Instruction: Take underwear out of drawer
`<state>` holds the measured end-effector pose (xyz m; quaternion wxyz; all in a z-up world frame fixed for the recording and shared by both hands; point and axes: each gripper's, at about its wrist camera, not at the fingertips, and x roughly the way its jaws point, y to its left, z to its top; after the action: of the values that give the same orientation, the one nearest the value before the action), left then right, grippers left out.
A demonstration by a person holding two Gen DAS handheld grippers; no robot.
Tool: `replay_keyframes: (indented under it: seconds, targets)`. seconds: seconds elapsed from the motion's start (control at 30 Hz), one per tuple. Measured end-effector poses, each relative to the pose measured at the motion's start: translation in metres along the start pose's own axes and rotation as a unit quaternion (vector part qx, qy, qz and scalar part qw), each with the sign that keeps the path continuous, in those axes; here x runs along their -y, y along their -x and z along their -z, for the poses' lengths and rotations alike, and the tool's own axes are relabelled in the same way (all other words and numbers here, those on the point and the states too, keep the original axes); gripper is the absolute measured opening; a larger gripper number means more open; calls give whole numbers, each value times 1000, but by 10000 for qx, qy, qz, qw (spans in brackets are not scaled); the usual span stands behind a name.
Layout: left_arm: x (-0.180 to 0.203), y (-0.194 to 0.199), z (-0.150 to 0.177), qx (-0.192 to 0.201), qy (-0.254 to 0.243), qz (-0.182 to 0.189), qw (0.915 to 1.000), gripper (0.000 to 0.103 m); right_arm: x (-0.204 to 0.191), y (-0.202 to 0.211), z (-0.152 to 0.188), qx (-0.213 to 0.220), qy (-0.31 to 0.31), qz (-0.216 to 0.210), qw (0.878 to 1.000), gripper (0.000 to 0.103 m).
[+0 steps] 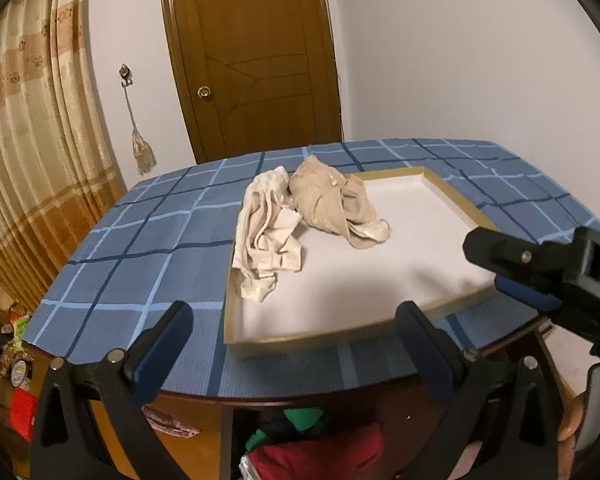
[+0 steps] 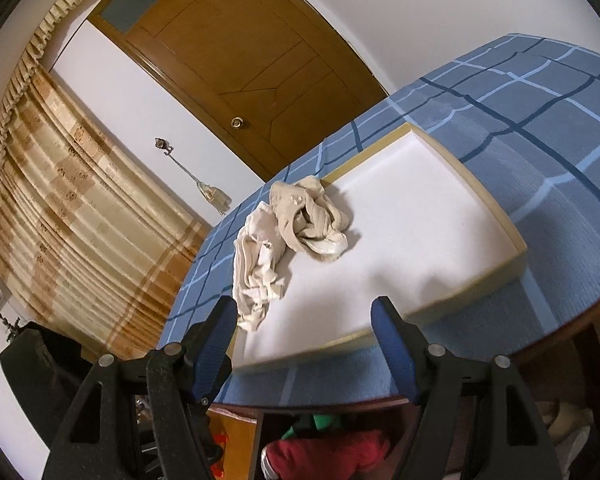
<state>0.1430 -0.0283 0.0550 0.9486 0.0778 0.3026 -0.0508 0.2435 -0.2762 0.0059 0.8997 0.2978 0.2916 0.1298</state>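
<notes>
Two beige pieces of underwear (image 1: 300, 216) lie crumpled in a shallow white drawer (image 1: 440, 308) set flat on the cloth-covered bench (image 1: 132, 248), probably for easy reach. Both the left gripper (image 1: 296, 344) and the right gripper (image 2: 304, 340) hang released and empty, with the underwear ahead of the jaws, well apart.

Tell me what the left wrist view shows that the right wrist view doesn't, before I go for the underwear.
Only the left wrist view shows the right gripper from the side, coming in over the tray's near right corner with nothing between its fingers, and the left gripper, open and short of the tray.

Only the right wrist view shows the curtain's ruffled top and the right gripper head on, open.

Both show the shallow gold-rimmed tray on the blue checked cloth, with two crumpled beige underwear pieces at its far left, and the wooden door.
</notes>
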Motion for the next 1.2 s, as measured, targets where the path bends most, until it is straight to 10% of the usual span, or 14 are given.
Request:
replay_keyframes:
  seconds: [0.8, 1.2]
  targets:
    - [13, 20, 80, -352, -226, 364, 9985, 102, 23, 50, 70, -286, 941, 238, 9949, 71]
    - [-13, 6, 140, -890, -386, 358, 9946, 102, 68, 43, 113, -1277, 1507, 641, 9782, 71]
